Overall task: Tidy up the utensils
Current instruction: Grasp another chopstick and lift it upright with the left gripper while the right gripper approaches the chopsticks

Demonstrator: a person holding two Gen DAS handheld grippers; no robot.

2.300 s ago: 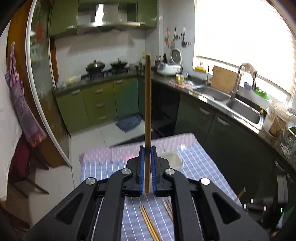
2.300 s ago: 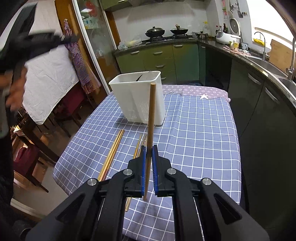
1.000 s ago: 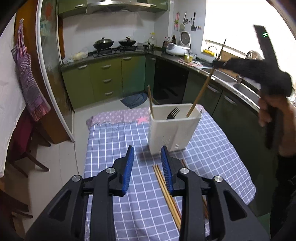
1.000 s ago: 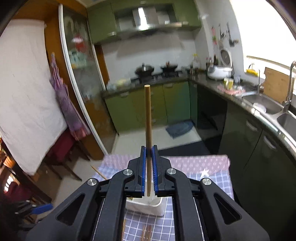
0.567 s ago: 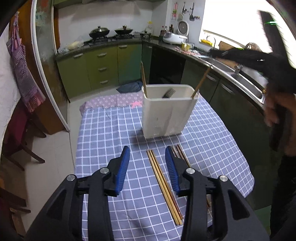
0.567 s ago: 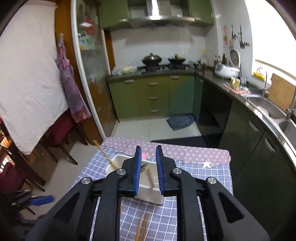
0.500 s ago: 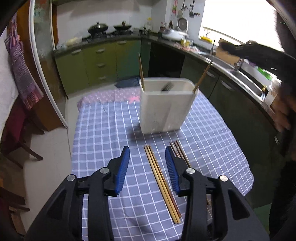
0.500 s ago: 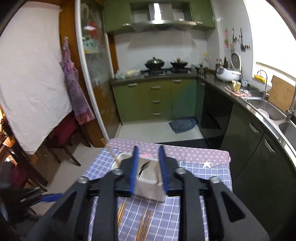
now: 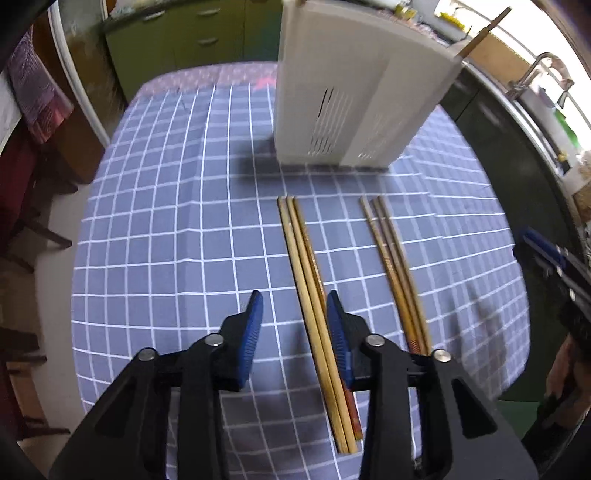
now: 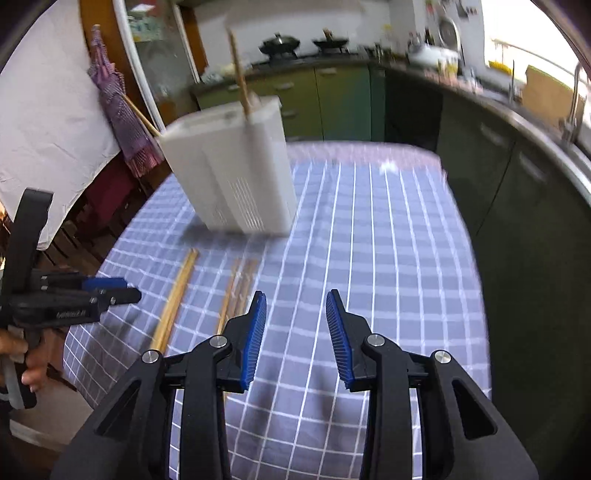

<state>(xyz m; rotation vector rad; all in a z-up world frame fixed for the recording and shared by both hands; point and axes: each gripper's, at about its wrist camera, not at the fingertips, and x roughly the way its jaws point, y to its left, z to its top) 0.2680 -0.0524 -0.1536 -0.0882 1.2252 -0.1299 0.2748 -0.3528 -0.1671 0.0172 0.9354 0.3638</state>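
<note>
A white utensil holder (image 9: 351,92) stands on the blue checked tablecloth (image 9: 166,221), with a chopstick (image 9: 480,31) leaning out of it. In front of it lie a light chopstick bundle (image 9: 303,266) and a darker bundle (image 9: 391,258). My left gripper (image 9: 294,299) hovers low over the light bundle, jaws closing. The sticks pass between the jaws by the right pad, and the pads do not press on them. My right gripper (image 10: 295,299) is open and empty, just right of the darker bundle (image 10: 238,288). The holder (image 10: 236,177) carries two chopsticks (image 10: 238,77).
The table drops off at its left, right and near edges. Dark cabinets and a sink (image 9: 539,74) run along the right. Green cabinets and a stove with pots (image 10: 280,44) are at the back. Chairs (image 9: 22,206) stand to the left. A hand (image 10: 33,365) holds the left gripper (image 10: 110,291).
The right gripper let its chopstick go into the holder and opened. Both grippers came down toward the cloth, the left one over the light bundle.
</note>
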